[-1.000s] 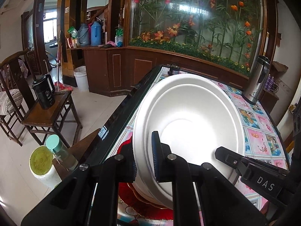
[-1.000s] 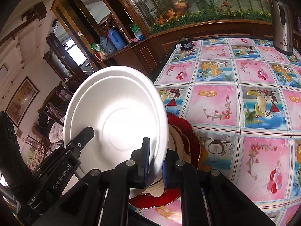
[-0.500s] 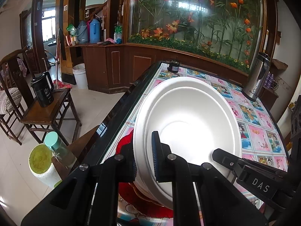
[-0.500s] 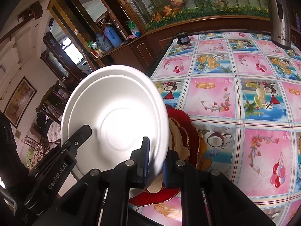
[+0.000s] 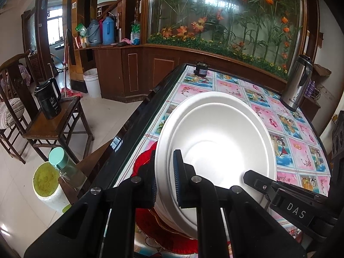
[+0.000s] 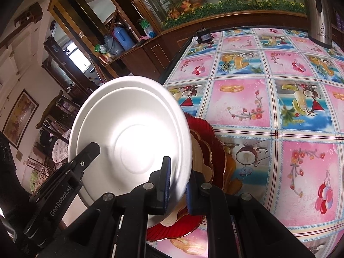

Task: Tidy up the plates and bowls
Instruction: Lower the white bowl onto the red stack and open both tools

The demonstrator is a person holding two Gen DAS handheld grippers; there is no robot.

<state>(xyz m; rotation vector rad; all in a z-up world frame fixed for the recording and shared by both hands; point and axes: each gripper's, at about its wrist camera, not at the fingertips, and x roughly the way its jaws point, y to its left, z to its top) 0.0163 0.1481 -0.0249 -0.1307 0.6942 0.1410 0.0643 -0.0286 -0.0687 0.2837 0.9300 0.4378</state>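
Left wrist view, nearest first: our left gripper (image 5: 164, 178) is clamped on the near rim of the white bowls (image 5: 217, 146), one blue pad inside the rim and the other outside. There look to be two bowls nested, since a second rim shows behind the first. In the right wrist view our right gripper (image 6: 177, 182) pinches the opposite rim in the same way, so the bowls hang tilted between both tools, just above the red plate (image 6: 206, 142). That plate lies flat near the table's left edge, with a cream dish (image 6: 198, 163) in it; we cannot tell whether the bowls touch either one.

We judge the step in hand to be carrying the bowls, either onto the plates or away from them. To do it well we should keep both grips firm and move the two tools together, so the thin rim neither twists nor slips. We should level the bowls before lowering them, and keep them over the table (image 6: 268, 107), not past its dark edge.

Further off, a small black object (image 5: 201, 69) sits at the far corner and a steel flask (image 5: 297, 83) stands at the far right.

Against the frames of a second ago, both grips are unchanged. The far corner of the table, hidden behind the bowls' top rim then, is now in plain sight, so we have tipped or lowered a little.
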